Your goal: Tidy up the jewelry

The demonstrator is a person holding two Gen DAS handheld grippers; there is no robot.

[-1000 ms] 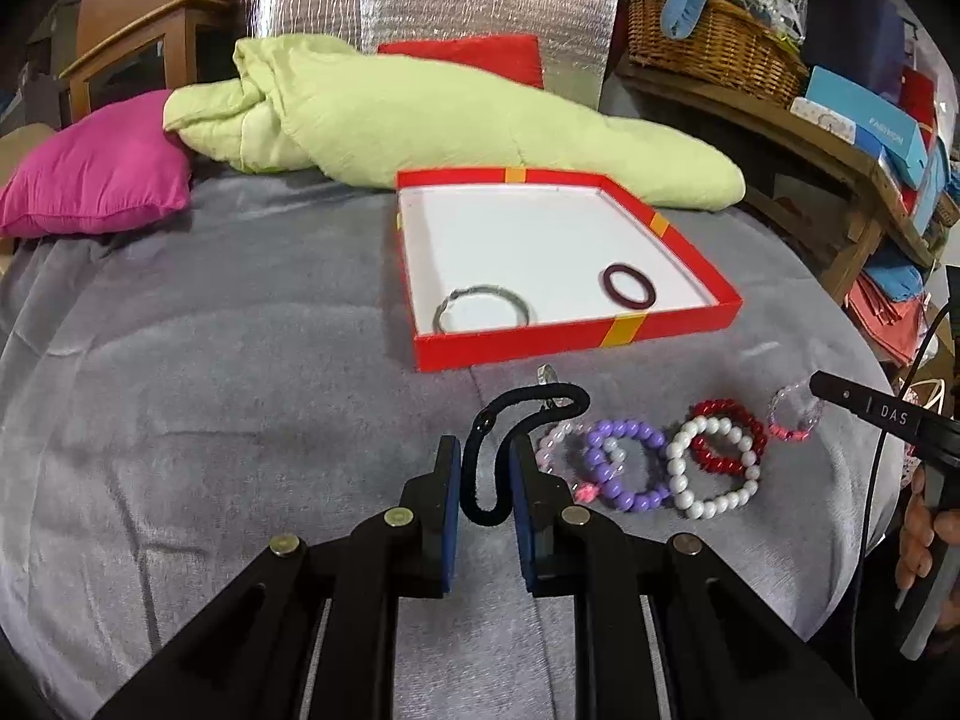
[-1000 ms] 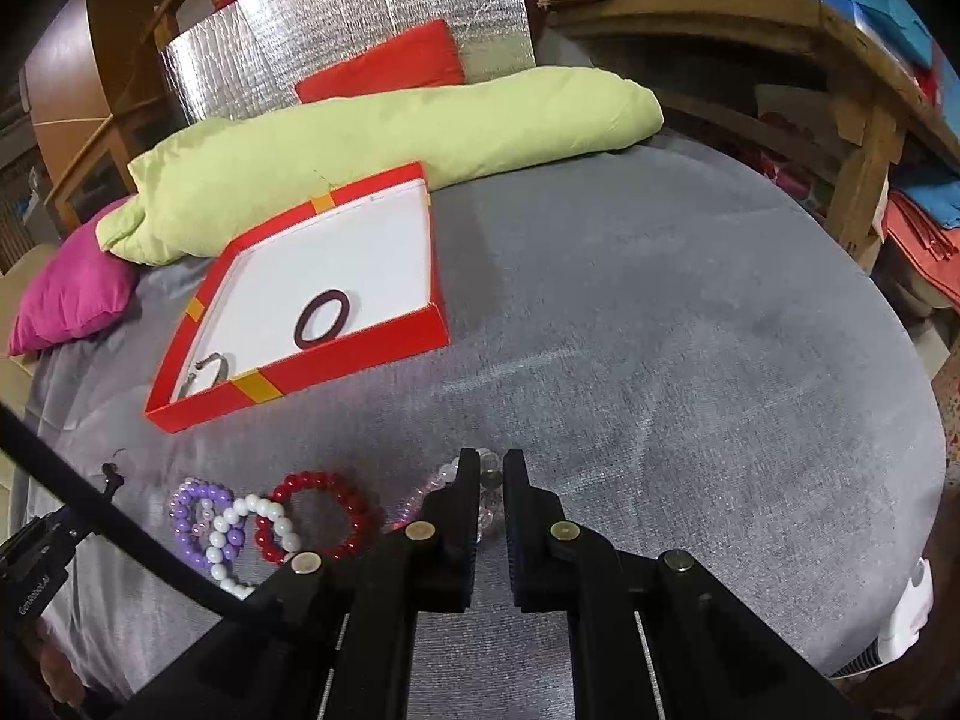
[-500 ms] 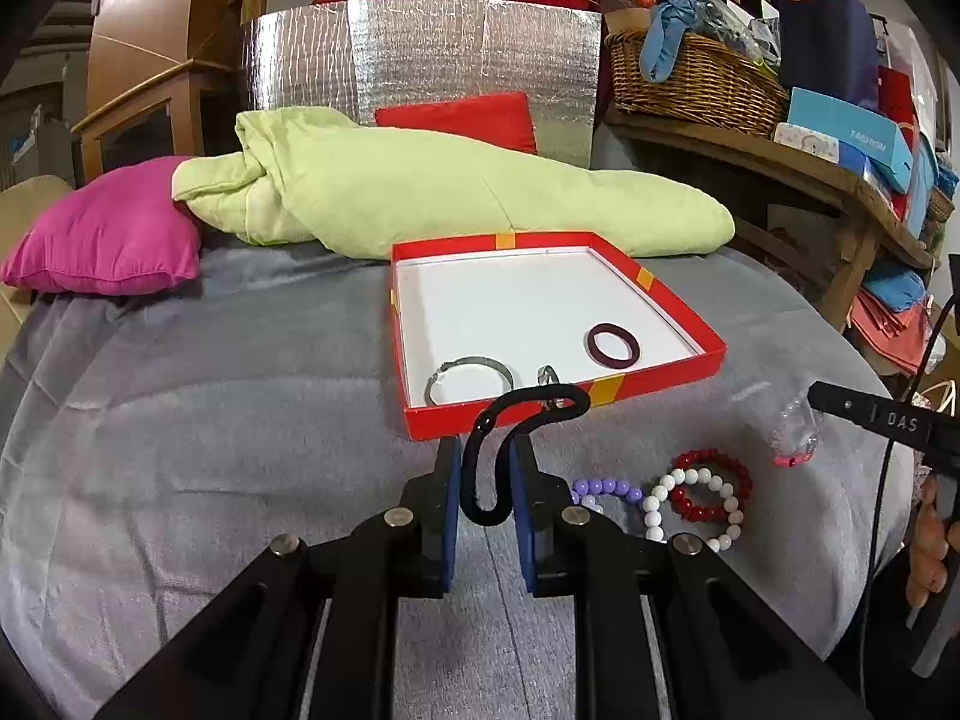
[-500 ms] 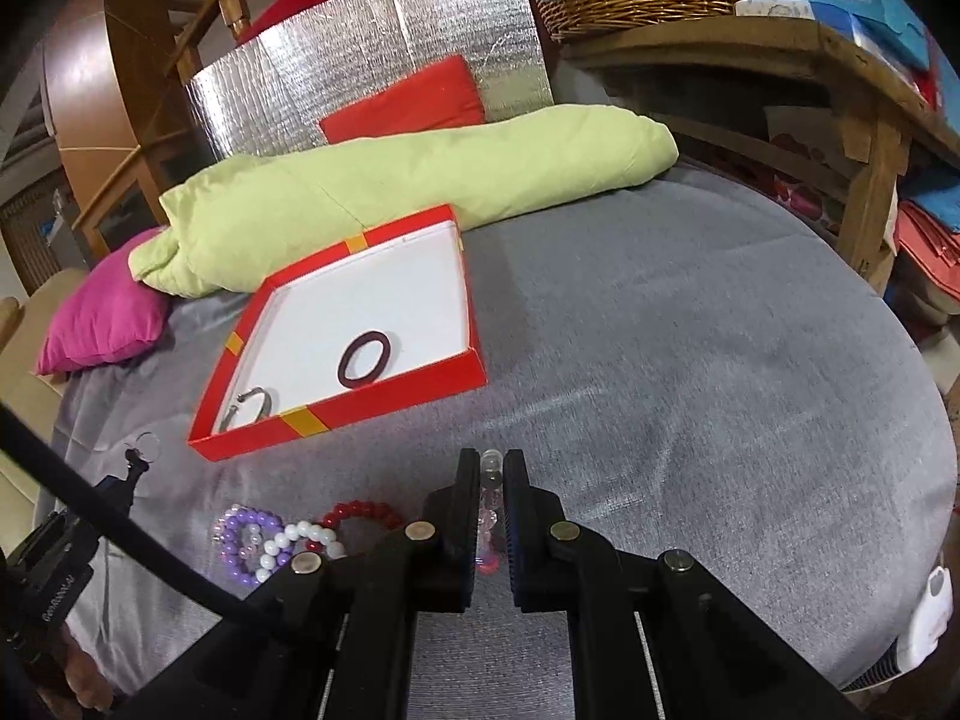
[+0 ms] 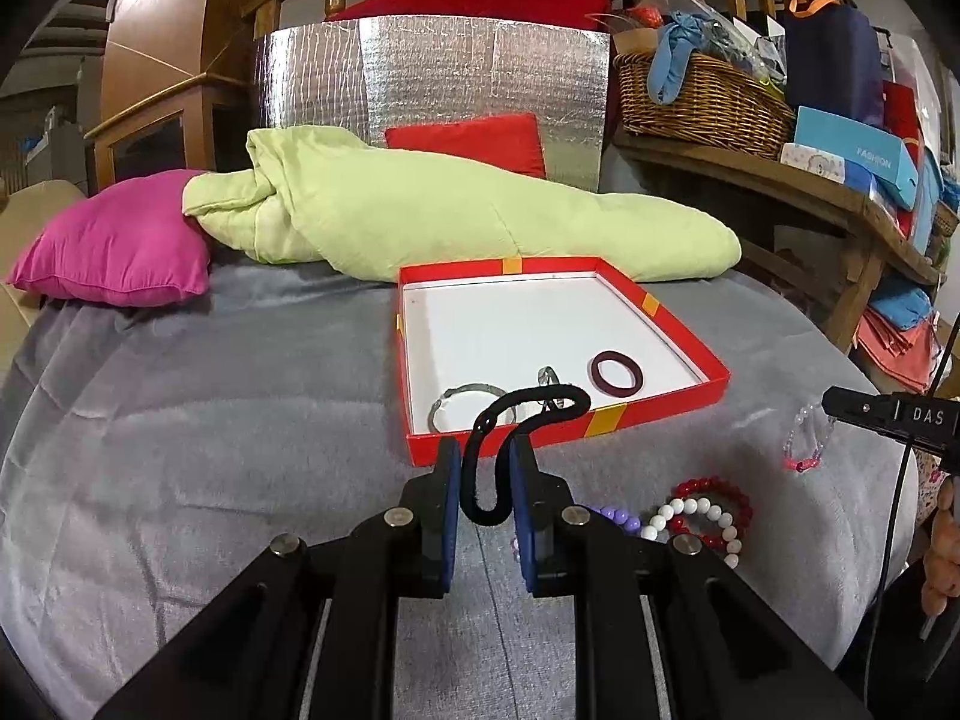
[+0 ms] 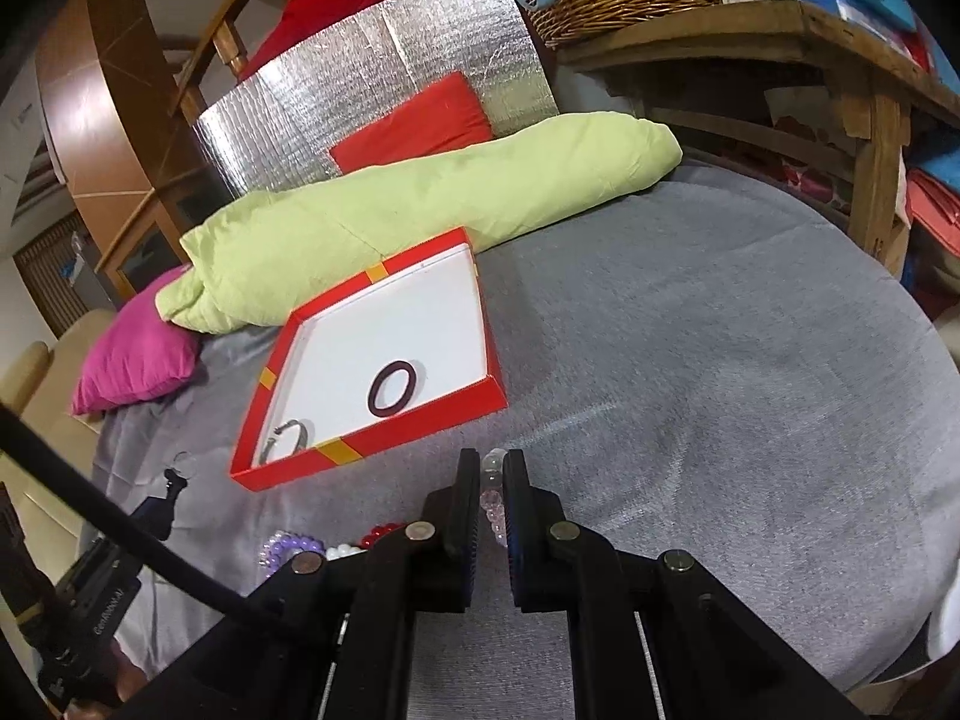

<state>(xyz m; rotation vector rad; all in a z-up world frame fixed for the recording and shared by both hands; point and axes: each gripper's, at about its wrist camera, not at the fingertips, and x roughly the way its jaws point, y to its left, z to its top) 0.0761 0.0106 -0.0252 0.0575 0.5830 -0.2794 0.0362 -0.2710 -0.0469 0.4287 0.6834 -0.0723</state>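
My left gripper (image 5: 485, 456) is shut on a black cord necklace (image 5: 516, 405) that loops up over the near wall of the red box (image 5: 660, 309); a small silver ring (image 5: 549, 377) hangs by the cord. Inside the box lie a dark maroon bangle (image 5: 616, 373) and a silver bangle (image 5: 471, 399). My right gripper (image 6: 492, 468) is shut on a clear pink bead bracelet (image 6: 493, 495), held above the grey cloth; it also shows at the right in the left wrist view as the bracelet (image 5: 807, 438). Purple, white and red bead bracelets (image 5: 702, 510) lie on the cloth.
A grey cloth (image 6: 690, 360) covers the round table. A light green quilt (image 5: 450, 210) and a pink cushion (image 5: 114, 246) lie behind the box. A wooden shelf (image 5: 780, 174) with a wicker basket (image 5: 696, 96) stands at the right. A silver foil panel (image 5: 432, 84) is at the back.
Both grippers have lifted off the cloth with their pieces and tilted up toward the box. The black necklace now hangs over the box's near wall; the bead bracelet is clear of the table.
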